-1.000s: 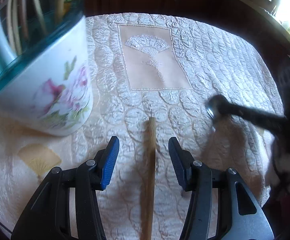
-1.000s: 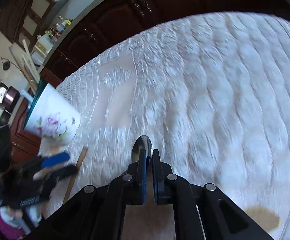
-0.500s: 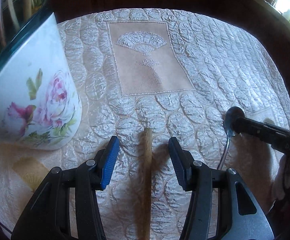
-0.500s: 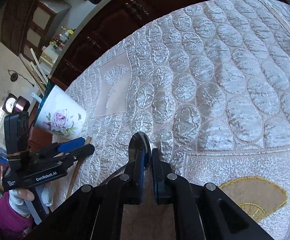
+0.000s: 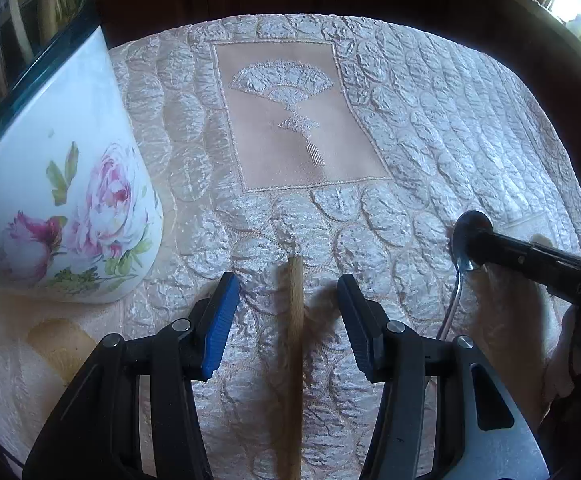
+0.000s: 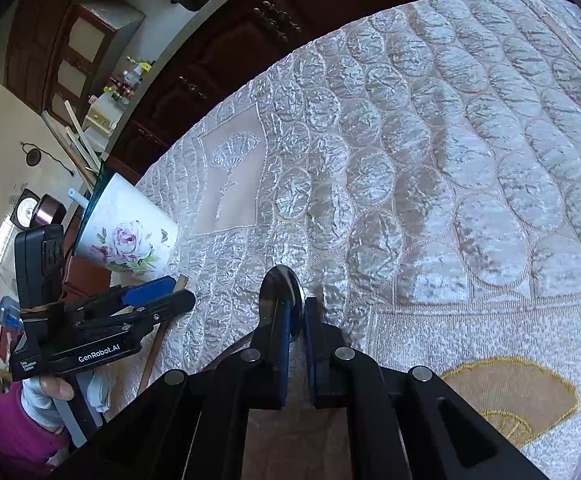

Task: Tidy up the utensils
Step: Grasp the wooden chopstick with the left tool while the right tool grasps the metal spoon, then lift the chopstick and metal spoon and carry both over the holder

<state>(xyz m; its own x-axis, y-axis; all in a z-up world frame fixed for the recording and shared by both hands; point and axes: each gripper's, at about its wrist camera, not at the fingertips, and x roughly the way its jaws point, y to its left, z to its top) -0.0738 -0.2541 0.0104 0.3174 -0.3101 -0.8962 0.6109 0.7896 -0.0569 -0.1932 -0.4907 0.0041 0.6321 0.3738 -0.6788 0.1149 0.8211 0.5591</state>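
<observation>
Quilted cream tablecloth [image 5: 430, 128] under everything. Floral holder [image 5: 66, 208] at left, stuffed with pale sticks [image 5: 46, 4]. Left gripper [image 5: 286, 312] open, straddling wooden stick [image 5: 295, 320] without touching. Right gripper [image 6: 296, 316] clamped on metal spoon [image 6: 280, 290].

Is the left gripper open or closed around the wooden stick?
Open. The left gripper straddles the wooden stick, with cloth visible between each pad and the stick.
</observation>
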